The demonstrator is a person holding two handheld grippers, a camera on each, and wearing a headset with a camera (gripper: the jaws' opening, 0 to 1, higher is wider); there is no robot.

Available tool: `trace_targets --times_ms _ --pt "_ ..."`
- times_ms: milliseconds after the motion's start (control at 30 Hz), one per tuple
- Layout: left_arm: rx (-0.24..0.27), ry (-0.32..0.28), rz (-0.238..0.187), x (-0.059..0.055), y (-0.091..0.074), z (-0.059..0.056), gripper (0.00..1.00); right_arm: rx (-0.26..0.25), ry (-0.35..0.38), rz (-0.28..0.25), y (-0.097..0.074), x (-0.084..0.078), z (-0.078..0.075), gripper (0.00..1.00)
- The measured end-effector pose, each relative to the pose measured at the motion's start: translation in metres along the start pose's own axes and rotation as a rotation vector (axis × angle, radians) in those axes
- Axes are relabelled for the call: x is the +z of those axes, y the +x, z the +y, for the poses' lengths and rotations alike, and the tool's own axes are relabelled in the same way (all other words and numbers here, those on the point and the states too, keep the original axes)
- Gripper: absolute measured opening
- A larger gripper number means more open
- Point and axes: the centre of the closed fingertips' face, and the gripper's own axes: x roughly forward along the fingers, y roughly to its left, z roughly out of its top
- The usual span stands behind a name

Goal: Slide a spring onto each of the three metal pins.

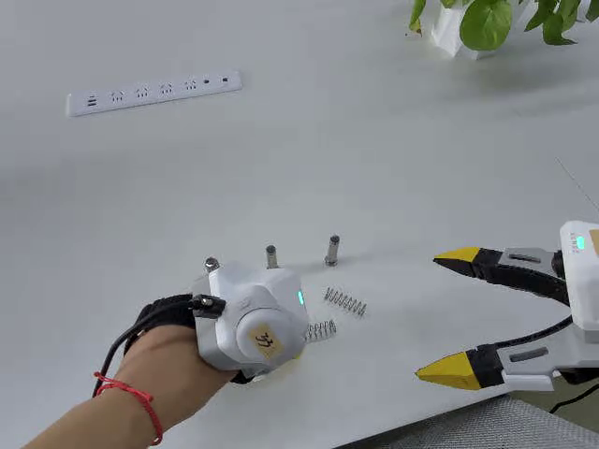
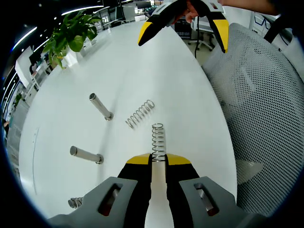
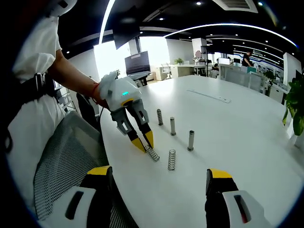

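Note:
Three metal pins stand upright in a row on the white table. The left pin point(image 1: 212, 265) carries a spring point(image 3: 159, 117); the middle pin point(image 1: 271, 255) and the right pin point(image 1: 332, 250) are bare. My left gripper point(image 1: 301, 333) is shut on one end of a second spring point(image 1: 320, 329), which juts out past its yellow tips point(image 2: 158, 137), low over the table in front of the pins. A third spring point(image 1: 344, 300) lies loose on the table beside it point(image 2: 140, 114). My right gripper point(image 1: 447, 313) hovers wide open at the right, holding nothing.
A white power strip point(image 1: 154, 93) lies at the far left. A potted plant point(image 1: 487, 23) stands at the far right corner. The table's near edge point(image 1: 440, 416) runs just below the right gripper, with a grey mesh chair point(image 2: 266, 109) beyond it.

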Motion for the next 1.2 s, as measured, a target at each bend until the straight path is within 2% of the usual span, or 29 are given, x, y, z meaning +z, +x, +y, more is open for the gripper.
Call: trace_targets --times_ms 167,267,400,567,633,800,933,967,1067,1200 --pt "0.002 -0.005 -0.025 0.003 -0.007 -0.003 0.06 0.03 -0.023 0.01 0.005 0.006 0.006 0.79" --pt "0.01 -0.026 -0.062 0.008 -0.014 -0.004 0.06 0.039 -0.03 0.001 0.006 0.014 0.009 0.77" --pt "0.023 -0.08 -0.148 0.021 -0.028 -0.006 0.06 0.067 -0.042 -0.021 0.009 0.03 0.015 0.71" --pt "0.055 -0.179 -0.29 0.041 -0.054 -0.002 0.06 0.101 -0.033 -0.073 0.013 0.055 0.021 0.61" --pt "0.073 -0.202 -0.336 0.048 -0.065 0.001 0.06 0.129 -0.008 -0.099 0.013 0.064 0.024 0.56" --pt "0.101 -0.244 -0.442 0.064 -0.091 0.003 0.06 0.149 -0.011 -0.12 0.016 0.082 0.025 0.45" --pt "0.119 -0.274 -0.499 0.071 -0.106 0.004 0.06 0.162 0.018 -0.164 0.016 0.098 0.025 0.4" --pt "0.125 -0.291 -0.532 0.076 -0.111 0.005 0.06 0.176 0.043 -0.18 0.016 0.104 0.026 0.38" --pt "0.13 -0.311 -0.569 0.08 -0.119 0.005 0.06 0.187 0.055 -0.198 0.017 0.112 0.028 0.31" --pt "0.136 -0.327 -0.608 0.085 -0.125 0.005 0.06 0.2 0.066 -0.212 0.02 0.119 0.031 0.28"
